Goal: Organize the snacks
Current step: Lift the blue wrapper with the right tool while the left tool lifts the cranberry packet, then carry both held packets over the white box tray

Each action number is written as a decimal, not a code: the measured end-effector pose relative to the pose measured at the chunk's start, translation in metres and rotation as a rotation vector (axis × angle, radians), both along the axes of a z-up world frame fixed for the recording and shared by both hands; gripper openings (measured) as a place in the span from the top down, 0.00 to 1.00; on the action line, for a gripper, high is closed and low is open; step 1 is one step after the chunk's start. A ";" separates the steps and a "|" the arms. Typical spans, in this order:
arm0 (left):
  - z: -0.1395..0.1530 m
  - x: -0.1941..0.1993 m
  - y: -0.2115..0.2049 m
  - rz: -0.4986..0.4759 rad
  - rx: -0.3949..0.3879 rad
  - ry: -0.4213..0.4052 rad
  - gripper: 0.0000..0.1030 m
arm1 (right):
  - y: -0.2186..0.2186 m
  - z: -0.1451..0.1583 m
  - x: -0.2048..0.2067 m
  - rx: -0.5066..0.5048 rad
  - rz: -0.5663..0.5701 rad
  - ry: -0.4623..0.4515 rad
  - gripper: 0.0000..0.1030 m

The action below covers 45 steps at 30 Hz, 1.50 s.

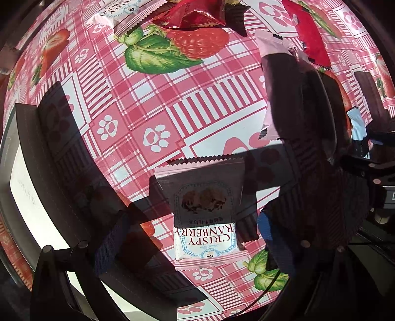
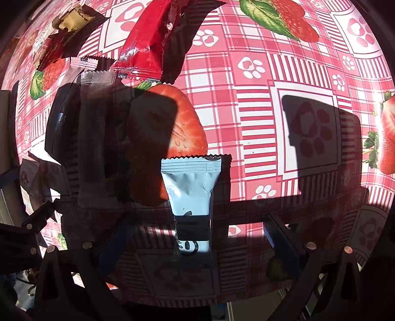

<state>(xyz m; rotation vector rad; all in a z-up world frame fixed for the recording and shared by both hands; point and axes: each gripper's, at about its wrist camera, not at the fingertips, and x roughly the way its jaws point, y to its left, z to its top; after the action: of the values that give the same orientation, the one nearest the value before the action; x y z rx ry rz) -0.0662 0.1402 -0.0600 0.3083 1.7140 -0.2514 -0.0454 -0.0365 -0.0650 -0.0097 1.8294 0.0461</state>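
Two cranberry packets [image 1: 206, 217], two red packets [image 1: 197, 13], one blue packet [image 2: 191, 197].

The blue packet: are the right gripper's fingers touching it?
Apart. The right wrist view shows tablecloth on both sides between the blue packet and each finger.

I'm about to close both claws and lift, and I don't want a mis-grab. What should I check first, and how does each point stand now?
1. Left claw open around the Crispy Cranberry packet: ok, fingers sit apart either side.
2. Right claw open around the pale blue packet: ok.
3. Blue packet lying apart from the silver packet: ok.
4. Cranberry packet clear of the white box at left: ok.
5. Fingers touching the packets: cannot tell, shadows cover them.
6. Where each packet should go: cannot tell.
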 end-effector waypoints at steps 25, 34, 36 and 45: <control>0.095 0.033 0.013 0.056 -0.178 -0.165 0.60 | 0.002 0.065 0.046 0.187 -0.071 -0.115 0.76; 0.105 0.021 0.070 0.186 -0.181 -0.238 0.60 | 0.053 0.089 0.064 0.241 0.033 -0.151 0.76; 0.107 0.021 0.082 0.215 -0.175 -0.245 0.60 | 0.067 0.096 0.057 0.240 0.065 -0.156 0.76; 0.112 0.009 0.130 0.300 -0.139 -0.256 0.60 | 0.032 0.056 0.030 0.074 -0.077 -0.088 0.35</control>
<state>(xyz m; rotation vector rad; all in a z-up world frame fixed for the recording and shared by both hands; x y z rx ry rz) -0.0569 0.2702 0.0524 -0.0215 1.4582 -0.1038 -0.0157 -0.0046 -0.0087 0.1088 1.7378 0.0579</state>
